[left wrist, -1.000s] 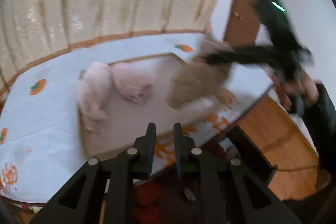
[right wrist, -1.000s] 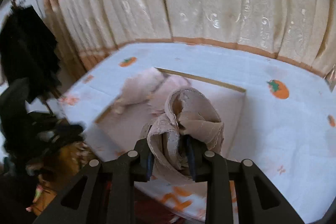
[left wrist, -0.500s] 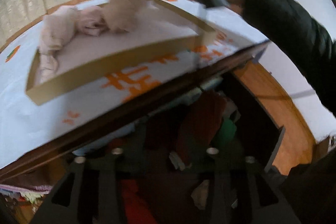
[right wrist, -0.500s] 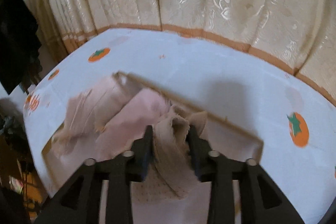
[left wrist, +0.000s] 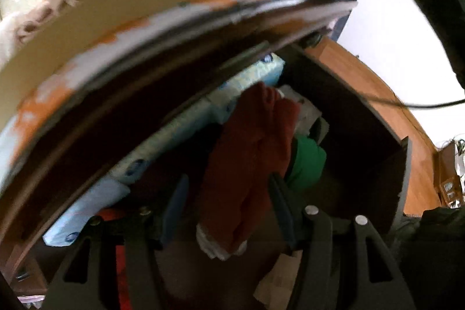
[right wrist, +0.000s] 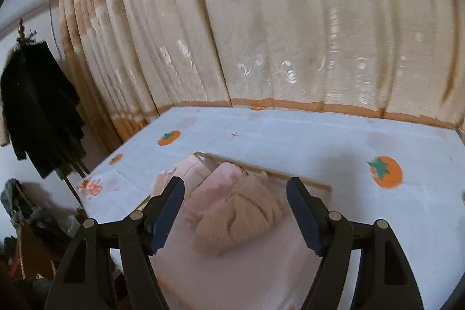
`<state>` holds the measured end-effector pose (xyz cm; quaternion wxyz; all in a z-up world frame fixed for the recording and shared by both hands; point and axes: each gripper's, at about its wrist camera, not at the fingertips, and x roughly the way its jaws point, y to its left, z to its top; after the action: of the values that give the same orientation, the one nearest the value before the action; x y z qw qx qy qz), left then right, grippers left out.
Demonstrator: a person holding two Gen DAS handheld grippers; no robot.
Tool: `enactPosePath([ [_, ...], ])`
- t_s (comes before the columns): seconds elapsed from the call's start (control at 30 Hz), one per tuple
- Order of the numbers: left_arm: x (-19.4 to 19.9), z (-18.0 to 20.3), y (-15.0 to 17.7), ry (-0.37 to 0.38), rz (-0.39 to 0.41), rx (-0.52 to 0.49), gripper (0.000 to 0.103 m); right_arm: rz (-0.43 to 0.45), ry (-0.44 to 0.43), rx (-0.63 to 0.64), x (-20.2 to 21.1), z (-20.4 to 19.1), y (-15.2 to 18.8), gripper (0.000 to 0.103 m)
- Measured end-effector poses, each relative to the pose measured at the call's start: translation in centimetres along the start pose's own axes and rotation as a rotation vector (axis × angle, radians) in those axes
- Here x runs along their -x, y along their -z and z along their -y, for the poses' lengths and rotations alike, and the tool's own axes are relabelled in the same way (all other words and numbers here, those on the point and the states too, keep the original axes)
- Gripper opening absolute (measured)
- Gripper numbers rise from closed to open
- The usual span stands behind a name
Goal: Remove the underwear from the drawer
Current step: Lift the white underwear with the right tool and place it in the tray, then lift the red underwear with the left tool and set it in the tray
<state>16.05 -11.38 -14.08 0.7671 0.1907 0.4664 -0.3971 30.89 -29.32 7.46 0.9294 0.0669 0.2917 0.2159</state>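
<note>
The beige underwear (right wrist: 238, 220) has been let go by the right tool (right wrist: 235, 211), whose jaws have just been opening and now stand wide and empty above it; it lies in the tray (right wrist: 261, 169) on the table (right wrist: 319, 135) beside two pink pieces. The left tool (left wrist: 226, 199) has been lowered into the drawer (left wrist: 404, 164), its jaws just opened and set either side of a red garment (left wrist: 255, 141), not yet pressed on it. Another retrieval is judged to be starting.
</note>
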Motion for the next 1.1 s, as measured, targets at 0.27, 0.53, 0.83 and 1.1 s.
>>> enactPosePath([
  [0.27,-3.9,1.8,-1.1,0.027,-0.056,-0.053,0.057,0.022,0.016,-0.072,5.5,1.9,2.8,0.075],
  [0.53,-5.5,2.8,-1.6,0.094,-0.073,-0.026,0.034,-0.027,0.014,-0.126,3.4,2.2,3.8,0.075],
  [0.83,-1.5,2.3,-0.9,0.144,0.024,0.024,0.022,0.007,0.025,-0.141,4.0,2.4,4.1,0.075],
  [1.1,7.9,0.2,-3.3,0.169,0.213,0.114,0.022,0.024,0.043,-0.153,4.9,3.0,4.3,0.075],
])
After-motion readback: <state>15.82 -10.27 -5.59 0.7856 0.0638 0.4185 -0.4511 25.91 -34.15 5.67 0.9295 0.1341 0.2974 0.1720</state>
